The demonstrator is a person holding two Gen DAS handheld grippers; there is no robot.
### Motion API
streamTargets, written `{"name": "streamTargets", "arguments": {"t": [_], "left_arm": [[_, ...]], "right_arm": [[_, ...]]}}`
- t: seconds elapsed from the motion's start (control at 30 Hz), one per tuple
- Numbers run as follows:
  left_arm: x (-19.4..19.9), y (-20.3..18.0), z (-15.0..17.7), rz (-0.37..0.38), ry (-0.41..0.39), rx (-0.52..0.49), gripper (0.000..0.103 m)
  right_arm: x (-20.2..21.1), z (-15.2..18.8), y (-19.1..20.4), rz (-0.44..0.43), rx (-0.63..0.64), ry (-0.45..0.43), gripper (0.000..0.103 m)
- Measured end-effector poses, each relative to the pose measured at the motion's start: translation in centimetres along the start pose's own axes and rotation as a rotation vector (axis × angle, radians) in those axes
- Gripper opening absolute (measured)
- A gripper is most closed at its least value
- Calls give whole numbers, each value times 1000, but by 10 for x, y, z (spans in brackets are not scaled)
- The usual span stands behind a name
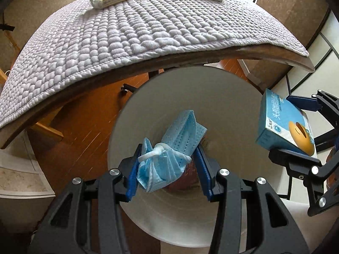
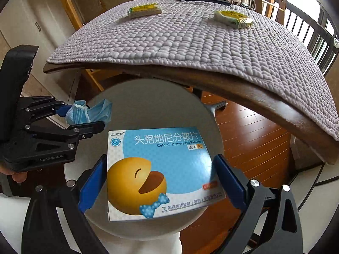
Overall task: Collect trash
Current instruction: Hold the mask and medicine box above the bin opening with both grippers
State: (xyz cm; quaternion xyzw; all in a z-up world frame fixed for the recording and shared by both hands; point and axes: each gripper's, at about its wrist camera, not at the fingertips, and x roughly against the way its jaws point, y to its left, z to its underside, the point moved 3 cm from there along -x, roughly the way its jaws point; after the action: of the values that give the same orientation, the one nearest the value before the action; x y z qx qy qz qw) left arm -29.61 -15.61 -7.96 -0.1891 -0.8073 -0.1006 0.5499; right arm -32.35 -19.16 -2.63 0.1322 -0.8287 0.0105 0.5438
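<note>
Jaws tight on mask point(image 1: 169, 148), box point(image 2: 159, 169).

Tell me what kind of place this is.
Likely a home dining room: a wooden table under a quilted grey cover, slat-back wooden chairs behind it, wood flooring, and a white bin beside the table.

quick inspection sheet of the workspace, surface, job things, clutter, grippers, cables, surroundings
surface: table under grey quilted mat
job's things: crumpled blue face mask and medicine box held over round grey bin; two yellow-white packets on the mat
clutter: dark flat item at the table's far edge
grippers: left gripper shut on the mask; right gripper shut on the box
cables: nothing seen
surroundings: wooden floor, chair back
</note>
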Motion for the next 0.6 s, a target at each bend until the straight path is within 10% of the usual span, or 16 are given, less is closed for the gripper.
{"name": "streamTargets", "arguments": {"t": [0.6], "left_arm": [[-27, -4, 0, -7, 26, 3, 49]], "right_arm": [[-27, 4, 7, 2, 22, 39, 95]]}}
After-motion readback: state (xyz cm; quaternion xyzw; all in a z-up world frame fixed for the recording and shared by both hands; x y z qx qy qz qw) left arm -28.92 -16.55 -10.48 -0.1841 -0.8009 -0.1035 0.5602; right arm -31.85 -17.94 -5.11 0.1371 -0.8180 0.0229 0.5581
